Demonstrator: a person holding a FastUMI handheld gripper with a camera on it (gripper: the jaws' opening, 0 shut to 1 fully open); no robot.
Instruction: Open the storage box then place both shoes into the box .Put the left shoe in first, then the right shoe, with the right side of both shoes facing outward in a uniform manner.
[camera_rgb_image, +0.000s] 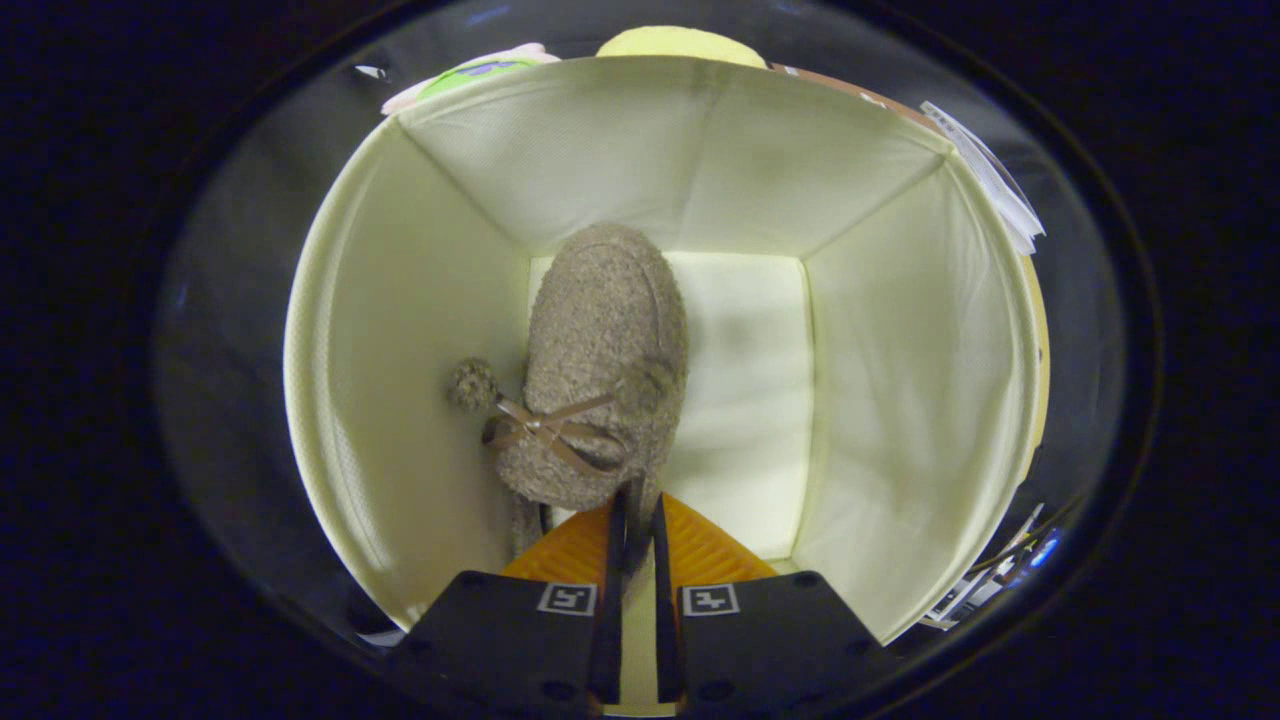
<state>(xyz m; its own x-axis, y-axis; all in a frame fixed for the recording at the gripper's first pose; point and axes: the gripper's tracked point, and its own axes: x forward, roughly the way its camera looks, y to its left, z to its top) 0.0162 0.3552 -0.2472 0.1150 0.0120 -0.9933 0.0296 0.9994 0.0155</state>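
shoe (605, 360): fuzzy, bow on top, hanging toe-down inside the open storage box (400, 350), near its left wall
fingers (632, 520): narrow, pinching the heel edge
risk: thin grip; a slip lets it fall facing the wrong way

- Storage box (420, 330): open, pale fabric walls, viewed from above.
- Shoe (605, 360): fuzzy, grey-brown, bow and pompom, hanging inside the box near one side wall.
- Gripper (633, 515): fingers nearly together, pinching the shoe's rim.
- Box floor beside the shoe bare.
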